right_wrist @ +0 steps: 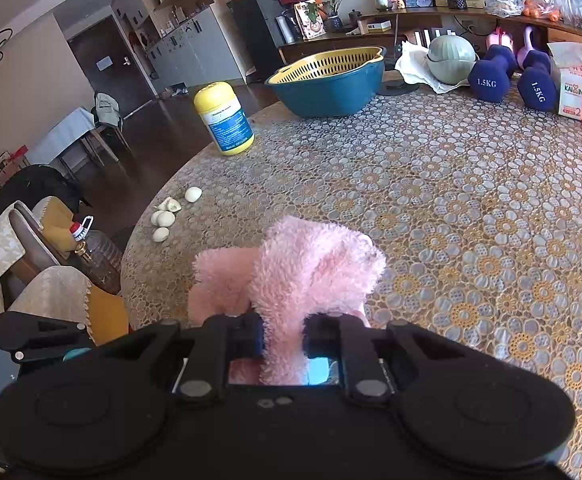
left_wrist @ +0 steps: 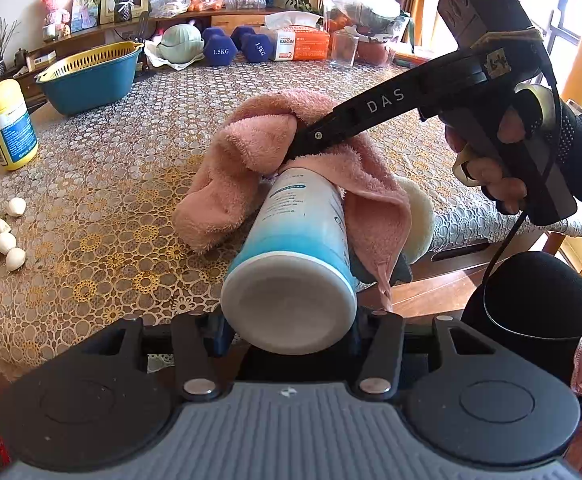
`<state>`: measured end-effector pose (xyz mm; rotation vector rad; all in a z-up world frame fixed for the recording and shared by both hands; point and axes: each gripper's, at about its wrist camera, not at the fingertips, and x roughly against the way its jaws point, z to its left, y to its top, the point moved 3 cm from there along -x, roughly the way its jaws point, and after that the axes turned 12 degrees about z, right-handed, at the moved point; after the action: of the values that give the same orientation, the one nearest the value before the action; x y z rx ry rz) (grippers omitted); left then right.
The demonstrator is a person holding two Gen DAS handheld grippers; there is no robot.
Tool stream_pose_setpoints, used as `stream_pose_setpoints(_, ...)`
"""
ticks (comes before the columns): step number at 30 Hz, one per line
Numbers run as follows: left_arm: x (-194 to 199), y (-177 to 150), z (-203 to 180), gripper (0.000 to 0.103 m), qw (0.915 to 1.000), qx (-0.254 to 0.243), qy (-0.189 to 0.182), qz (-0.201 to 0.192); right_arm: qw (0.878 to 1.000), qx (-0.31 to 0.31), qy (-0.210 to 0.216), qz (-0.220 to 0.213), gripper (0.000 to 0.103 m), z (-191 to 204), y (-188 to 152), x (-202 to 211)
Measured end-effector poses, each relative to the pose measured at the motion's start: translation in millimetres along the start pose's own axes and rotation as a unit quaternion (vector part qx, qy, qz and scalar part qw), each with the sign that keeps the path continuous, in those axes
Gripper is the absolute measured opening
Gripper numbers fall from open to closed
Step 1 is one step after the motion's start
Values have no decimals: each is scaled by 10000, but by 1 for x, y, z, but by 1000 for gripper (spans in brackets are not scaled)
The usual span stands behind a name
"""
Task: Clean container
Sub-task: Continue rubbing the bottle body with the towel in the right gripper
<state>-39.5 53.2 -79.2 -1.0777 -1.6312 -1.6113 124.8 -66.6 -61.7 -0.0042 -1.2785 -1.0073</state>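
Toward the left edge of the table (left_wrist: 103, 168) a yellow bottle (left_wrist: 9, 126) is stood upright, with a cluster of garlic cloves (left_wrist: 3, 236) nearer the front-left edge; neither is touched. A blue basin with a yellow strainer (left_wrist: 91, 76) is set toward the far left edge.

At the table's front edge the container (left_wrist: 295, 248), a white-and-blue cylinder, is held lying on its side, its white base turned toward the left wrist camera. It is pinched near that base by the left gripper (left_wrist: 291, 332), whose jaws are pressed against its two sides. Over its far end a pink towel (left_wrist: 259, 160) is draped and bunched, hanging down both sides. The towel is clamped by the right gripper (right_wrist: 283, 340), whose jaws are closed on a fold of the cloth, and it is pressed onto the container's upper surface.

Wiping is judged to be under way: the far portion is being covered, while the near blue band and the base are bare and presumably left to do. Whether any dirt remains cannot be told, as the surface under the towel is hidden
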Motion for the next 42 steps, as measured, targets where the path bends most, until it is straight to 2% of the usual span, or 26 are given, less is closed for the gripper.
stream_pose_setpoints(13,-2,-4,1,51,9997,-84,233,45,9982,-8,-600,-36,16,-16,0,-3)
stream_pose_setpoints(17,4,1,0,51,9996,-48,258,-72,9964,-44,-850,17,15,-26,-6,2)
stream_pose_setpoints(20,12,10,-3,51,9993,-62,255,-252,9962,-109,-854,-85,15,-30,-10,15)
stream_pose_setpoints(24,23,21,-14,51,9980,-219,297,-506,9978,-183,-499,-390,15,-25,-3,42)
stream_pose_setpoints(31,30,34,-25,51,9965,-339,327,-690,9972,194,211,-695,15,11,19,71)
stream_pose_setpoints(36,31,36,-27,51,9962,-376,309,-725,9939,560,744,-595,15,39,27,68)
stream_pose_setpoints(42,30,36,-22,51,9965,-336,259,-714,9891,999,1046,-294,15,71,27,52)
